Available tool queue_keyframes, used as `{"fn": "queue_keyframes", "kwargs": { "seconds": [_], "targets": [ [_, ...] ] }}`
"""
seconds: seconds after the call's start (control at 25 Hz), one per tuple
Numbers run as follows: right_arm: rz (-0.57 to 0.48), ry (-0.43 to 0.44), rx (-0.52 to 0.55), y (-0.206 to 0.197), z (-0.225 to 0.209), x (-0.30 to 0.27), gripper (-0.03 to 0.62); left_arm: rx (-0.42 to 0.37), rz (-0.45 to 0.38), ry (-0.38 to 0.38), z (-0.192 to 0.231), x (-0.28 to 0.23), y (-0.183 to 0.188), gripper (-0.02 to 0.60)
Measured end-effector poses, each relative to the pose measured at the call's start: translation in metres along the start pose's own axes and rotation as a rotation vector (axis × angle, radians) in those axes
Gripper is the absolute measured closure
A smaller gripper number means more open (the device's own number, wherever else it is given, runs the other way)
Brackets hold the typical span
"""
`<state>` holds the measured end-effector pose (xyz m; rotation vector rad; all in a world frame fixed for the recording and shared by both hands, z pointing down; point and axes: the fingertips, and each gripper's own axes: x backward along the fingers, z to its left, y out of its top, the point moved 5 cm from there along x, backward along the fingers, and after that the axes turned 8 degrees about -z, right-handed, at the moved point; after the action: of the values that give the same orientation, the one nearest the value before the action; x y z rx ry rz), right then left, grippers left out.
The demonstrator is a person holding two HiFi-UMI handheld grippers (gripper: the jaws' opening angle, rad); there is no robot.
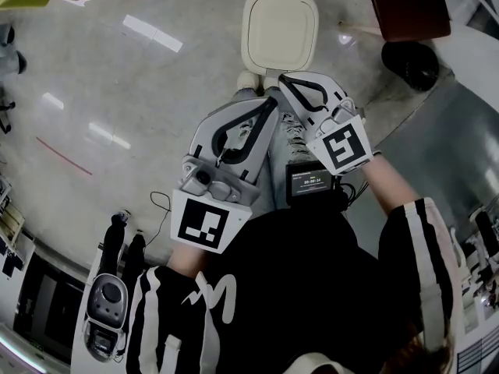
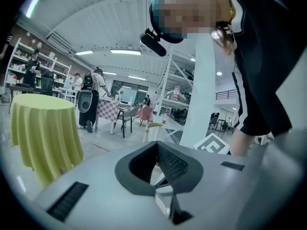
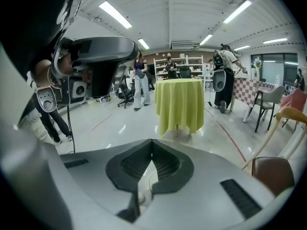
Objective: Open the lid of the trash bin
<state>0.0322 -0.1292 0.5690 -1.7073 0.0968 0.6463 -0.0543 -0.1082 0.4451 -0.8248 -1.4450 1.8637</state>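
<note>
Trash bin stood on the floor ahead, lid down. Head view: left gripper and right gripper were near the body, apart from it. Left gripper view: jaws together, nothing btw them. Right gripper view: same, empty. Risk: w/ jaws closed, a push could slip off the lid edge or tip the bin.

Lab-type open hall w/ shelving, yellow-draped table, ceiling strip lights
</note>
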Motion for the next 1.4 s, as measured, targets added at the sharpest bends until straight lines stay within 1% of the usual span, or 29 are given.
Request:
{"fn": "queue_keyframes", "kwargs": {
  "seconds": [0.4,0.56,0.8,0.96,1.4],
  "targets": [
    [0.037,0.002,-0.001,-0.032,0.000,-0.014,0.585,0.003,0.024,0.013,0.001,0.001,-0.023,0.572],
    [0.067,0.001,-0.006,-0.047,0.001,-0.020,0.585,0.012,0.039,0.018,0.004,0.002,-0.030,0.572],
    [0.112,0.003,0.001,-0.070,0.003,-0.027,0.583,0.005,0.059,0.011,0.003,0.004,-0.039,0.572],
    [0.139,0.007,0.014,-0.086,0.005,-0.033,0.585,0.011,0.059,0.023,0.004,0.006,-0.042,0.572],
    [0.219,0.013,0.017,-0.129,0.012,-0.042,0.583,0.016,0.070,0.014,-0.001,0.007,-0.054,0.572]
  ]
}}
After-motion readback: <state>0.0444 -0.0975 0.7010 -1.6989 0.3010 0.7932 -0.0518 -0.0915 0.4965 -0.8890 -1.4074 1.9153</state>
